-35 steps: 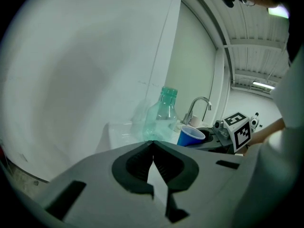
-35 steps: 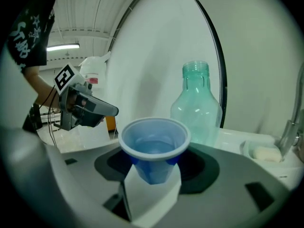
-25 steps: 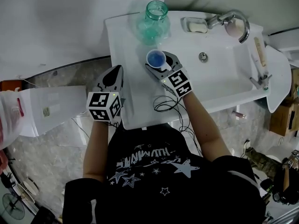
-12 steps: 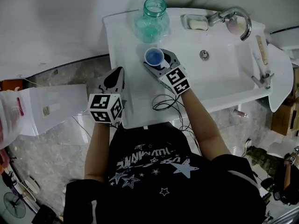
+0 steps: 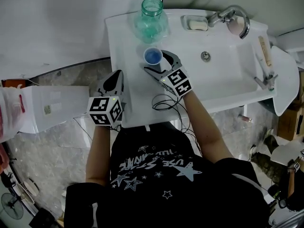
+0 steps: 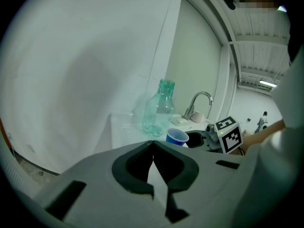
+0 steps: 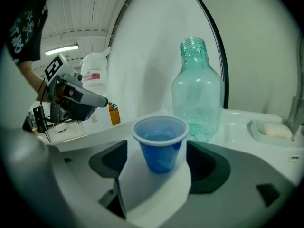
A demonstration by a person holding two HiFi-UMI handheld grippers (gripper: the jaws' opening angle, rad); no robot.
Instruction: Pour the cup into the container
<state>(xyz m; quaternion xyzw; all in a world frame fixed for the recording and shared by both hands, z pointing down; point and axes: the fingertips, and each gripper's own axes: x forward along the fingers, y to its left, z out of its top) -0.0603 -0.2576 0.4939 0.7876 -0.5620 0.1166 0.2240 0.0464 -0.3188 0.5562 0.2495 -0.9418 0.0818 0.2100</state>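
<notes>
While the right gripper (image 5: 156, 62), jaws just opening wide, is bracketing the upright blue cup (image 7: 160, 146) without pinching it, the clear green bottle (image 7: 197, 96) is standing just beyond, left gripper (image 5: 115, 79) idling shut, empty, farther back.

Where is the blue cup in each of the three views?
Head view: the blue cup stands at upper centre, just below the green bottle.
Left gripper view: the cup is small, right of centre, at the bottle's lower right.
Right gripper view: the cup is large, at centre, with the bottle behind it.
Shared landmark: the green bottle.
</notes>
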